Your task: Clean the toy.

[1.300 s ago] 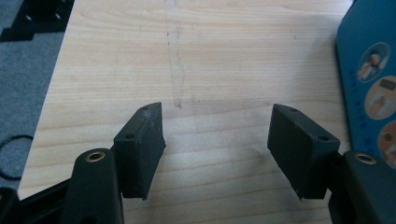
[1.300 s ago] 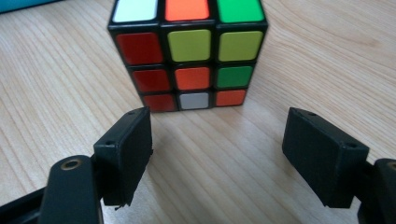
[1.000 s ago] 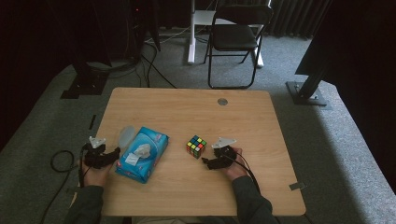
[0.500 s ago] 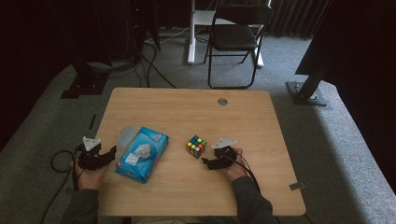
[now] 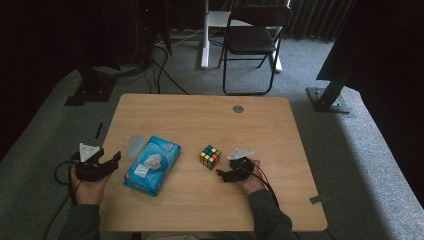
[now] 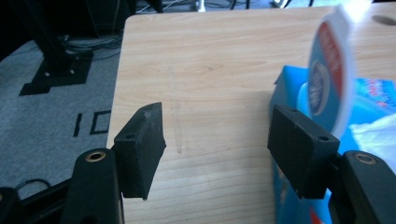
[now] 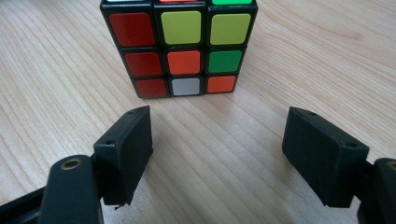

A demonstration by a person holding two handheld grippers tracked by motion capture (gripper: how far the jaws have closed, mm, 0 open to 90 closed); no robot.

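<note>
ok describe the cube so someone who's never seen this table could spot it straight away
On the wooden table, look right of centre, near the person's side. The puzzle cube sits just ahead of the open right tool, apart from its jaws. It is small and black-framed with red, yellow, green and orange squares, unlike the larger, soft blue wipes pack to its left.

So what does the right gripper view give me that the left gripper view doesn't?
The right gripper view shows the puzzle cube close ahead of the right gripper, whose jaws stand open with bare wood between them. The left gripper view shows the blue wipes pack with its lid flap raised, beside the open left gripper, plus grey carpet. Both show the wooden table.
</note>
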